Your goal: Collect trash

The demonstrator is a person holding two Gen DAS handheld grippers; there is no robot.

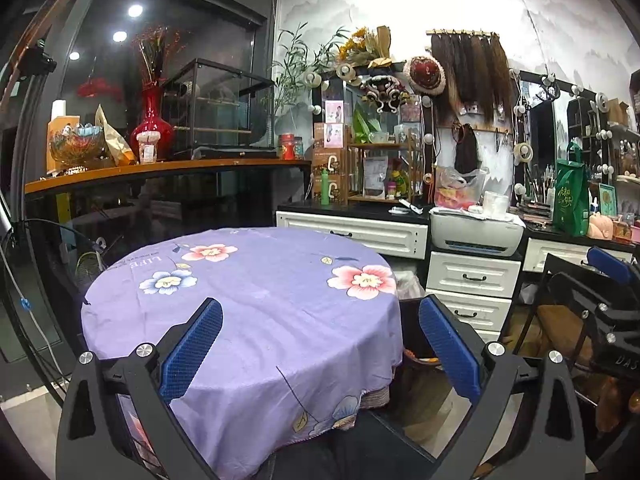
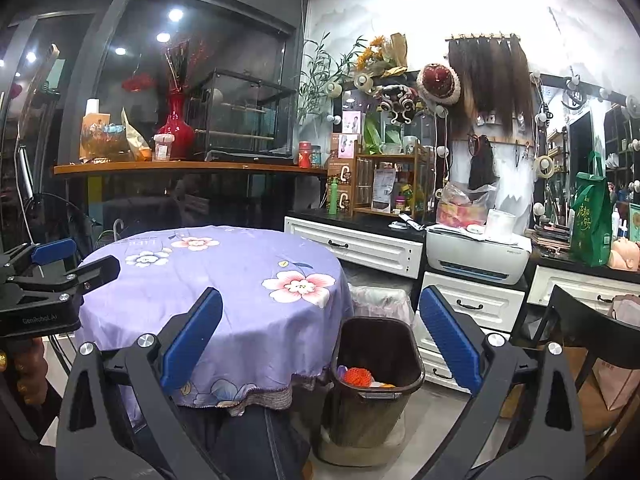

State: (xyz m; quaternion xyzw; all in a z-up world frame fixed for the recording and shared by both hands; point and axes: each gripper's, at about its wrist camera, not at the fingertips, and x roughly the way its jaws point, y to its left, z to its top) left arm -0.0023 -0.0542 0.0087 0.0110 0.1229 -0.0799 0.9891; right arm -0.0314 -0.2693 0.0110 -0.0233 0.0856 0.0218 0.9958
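Left claw (image 1: 320,356) is hovering spread wide over the near edge of the round worktop (image 1: 256,304), pinching nothing, touching nothing. Right claw (image 2: 320,350) is also gaping wide and empty, hanging off the worktop's right edge above the floor. Brown bin (image 2: 374,376) is standing on the floor just beside the worktop's right edge, with an orange ball (image 2: 357,376) and other scraps lying inside. Purple flowered cloth is covering the worktop.
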